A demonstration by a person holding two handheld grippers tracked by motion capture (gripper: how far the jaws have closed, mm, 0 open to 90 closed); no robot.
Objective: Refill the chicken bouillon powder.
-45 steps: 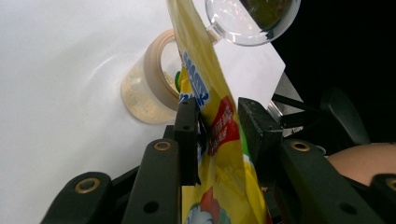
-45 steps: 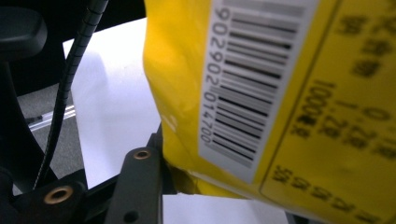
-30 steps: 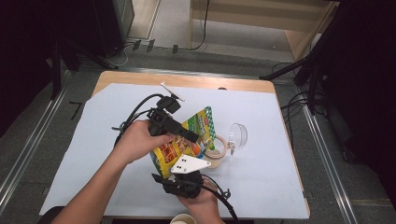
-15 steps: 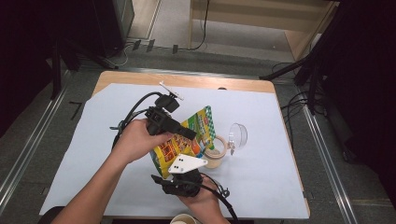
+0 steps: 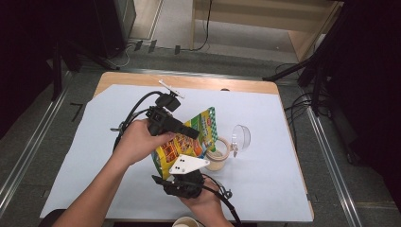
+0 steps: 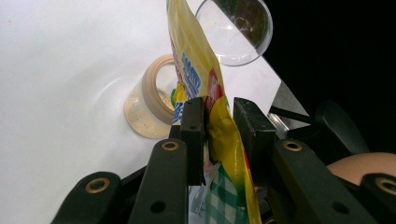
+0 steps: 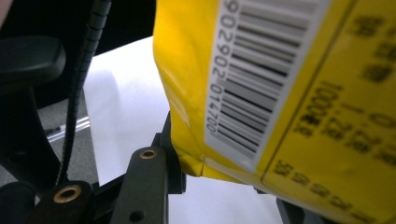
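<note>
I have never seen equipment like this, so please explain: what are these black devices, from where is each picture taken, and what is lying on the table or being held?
There is no robot here. A person holds one black two-jaw tool in each hand: the left tool and the right tool. One picture comes from a camera above the table; the other two come from small cameras riding on each tool, looking along its jaws. Both tools are clamped on a yellow printed snack bag, raised over the white table cover; the left tool's jaws have just closed tighter on it. Beside the bag stands a small open plastic jar with beige powder, and a clear round lid lies next to it.
</note>
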